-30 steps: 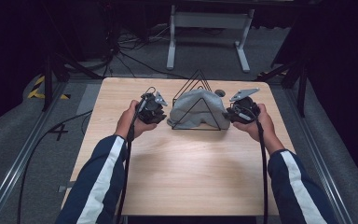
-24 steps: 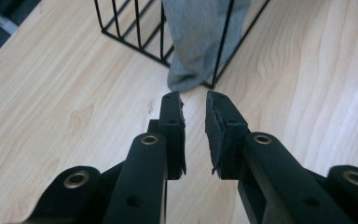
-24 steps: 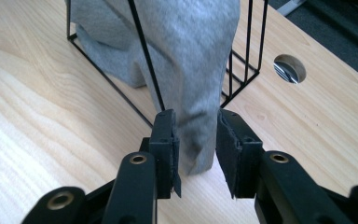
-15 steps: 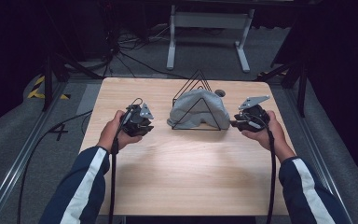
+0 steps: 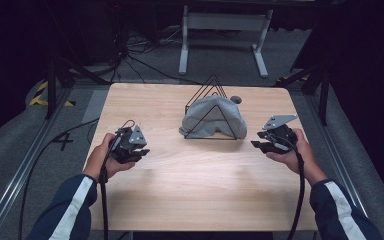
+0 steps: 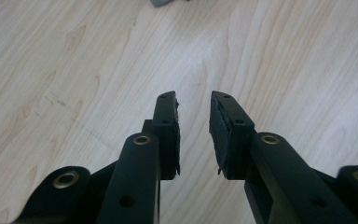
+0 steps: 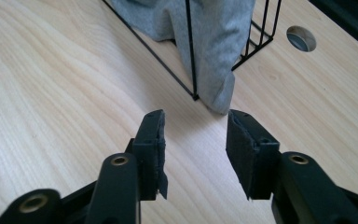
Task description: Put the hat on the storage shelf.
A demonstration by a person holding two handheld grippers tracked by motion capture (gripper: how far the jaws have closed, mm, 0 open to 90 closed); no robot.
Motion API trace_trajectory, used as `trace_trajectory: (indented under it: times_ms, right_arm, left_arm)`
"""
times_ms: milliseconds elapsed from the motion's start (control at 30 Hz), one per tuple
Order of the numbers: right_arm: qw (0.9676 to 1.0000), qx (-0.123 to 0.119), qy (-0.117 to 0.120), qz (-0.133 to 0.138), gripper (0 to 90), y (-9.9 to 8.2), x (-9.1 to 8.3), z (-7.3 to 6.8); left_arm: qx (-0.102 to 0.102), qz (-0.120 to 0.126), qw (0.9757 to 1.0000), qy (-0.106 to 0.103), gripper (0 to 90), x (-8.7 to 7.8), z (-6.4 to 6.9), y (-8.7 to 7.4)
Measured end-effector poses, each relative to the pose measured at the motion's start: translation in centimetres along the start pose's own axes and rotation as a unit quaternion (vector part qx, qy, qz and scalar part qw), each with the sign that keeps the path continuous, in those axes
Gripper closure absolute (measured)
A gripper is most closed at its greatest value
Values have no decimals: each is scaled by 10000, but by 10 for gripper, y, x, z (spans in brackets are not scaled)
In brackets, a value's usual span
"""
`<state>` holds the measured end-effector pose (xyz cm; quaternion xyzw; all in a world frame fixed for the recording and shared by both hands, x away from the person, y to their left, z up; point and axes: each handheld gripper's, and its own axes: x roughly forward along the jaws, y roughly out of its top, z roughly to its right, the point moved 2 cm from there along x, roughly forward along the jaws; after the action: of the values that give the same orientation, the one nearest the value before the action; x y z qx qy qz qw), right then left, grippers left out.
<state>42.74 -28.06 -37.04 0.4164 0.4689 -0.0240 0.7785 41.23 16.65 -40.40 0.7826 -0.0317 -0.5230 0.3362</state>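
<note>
Nearest the person, the left gripper (image 5: 141,151) at eight o'clock and the right gripper (image 5: 260,145) at four o'clock have both drawn back from the grey cloth (image 5: 211,116); their jaws have just been opening and stand partly apart, holding nothing. Farther off at twelve o'clock, the cloth hangs draped over the black wire rack (image 5: 213,105), so the draping looks finished.
</note>
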Motion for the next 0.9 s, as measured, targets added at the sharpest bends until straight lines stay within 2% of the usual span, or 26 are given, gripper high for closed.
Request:
trace_trajectory:
  times_ms: [67,167,233,300,400,500,567,700,900]
  right_arm:
    - [10000,-53,4,-14,557,-5,-2,-2]
    - [10000,-2,55,-8,543,-16,-5,-6]
    - [10000,-24,76,-9,536,-20,-5,-6]
    - [9999,-51,71,-71,521,-33,-7,-10]
    - [9999,-60,74,-87,502,-44,-8,-13]
    - [9999,-101,82,-67,490,-52,-8,-15]
    - [9999,-104,42,-65,470,-60,-9,-18]
    - [10000,-56,0,-45,431,-76,-10,-24]
    - [9999,119,18,86,388,-101,-11,-32]
  left_arm:
    - [-26,-24,10000,14,694,-2,3,-8]
    - [-49,-7,10000,-41,663,-4,7,-16]
    - [-56,-82,10000,0,651,-5,11,-25]
    - [-77,-90,9999,-14,613,-7,14,-33]
    - [-126,-81,9999,-32,584,-10,20,-46]
    - [-173,-136,9998,-13,536,-11,22,-54]
    - [-246,-180,9995,90,486,-9,27,-62]
    - [-333,-197,9992,6,395,-6,34,-73]
    - [-561,-20,9982,-202,325,-5,46,-92]
